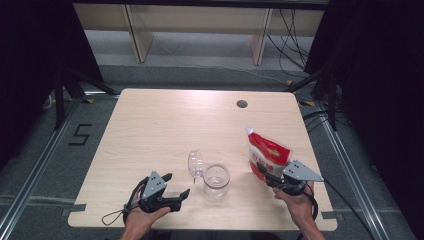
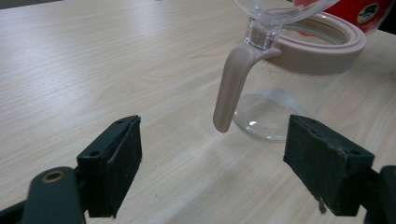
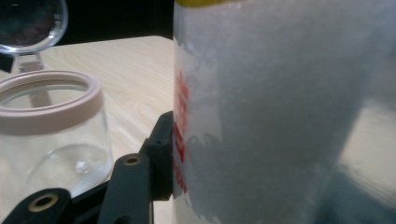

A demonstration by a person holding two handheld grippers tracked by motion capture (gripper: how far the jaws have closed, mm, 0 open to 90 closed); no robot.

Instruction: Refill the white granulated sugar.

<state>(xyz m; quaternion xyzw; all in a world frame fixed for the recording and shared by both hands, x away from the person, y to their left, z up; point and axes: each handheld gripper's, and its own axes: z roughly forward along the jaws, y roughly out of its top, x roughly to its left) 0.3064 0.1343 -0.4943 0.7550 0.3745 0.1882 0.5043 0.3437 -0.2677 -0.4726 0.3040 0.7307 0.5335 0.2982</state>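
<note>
Red-and-white pouch [image 1: 268, 156] tight in the right gripper [image 1: 272, 181] jaws; left gripper [image 1: 176, 188] jaws wide, empty, beside the glass jar [image 1: 216, 181].

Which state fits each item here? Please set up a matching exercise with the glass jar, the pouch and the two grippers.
Things:
1. glass jar
2. red and white pouch
3. left gripper
4. right gripper

States:
A. shut on a bag
B. jaws apart, nothing between them
C. lid flipped open
D. held upright at the table's right

Pairs: 1-C, 2-D, 3-B, 4-A
</note>
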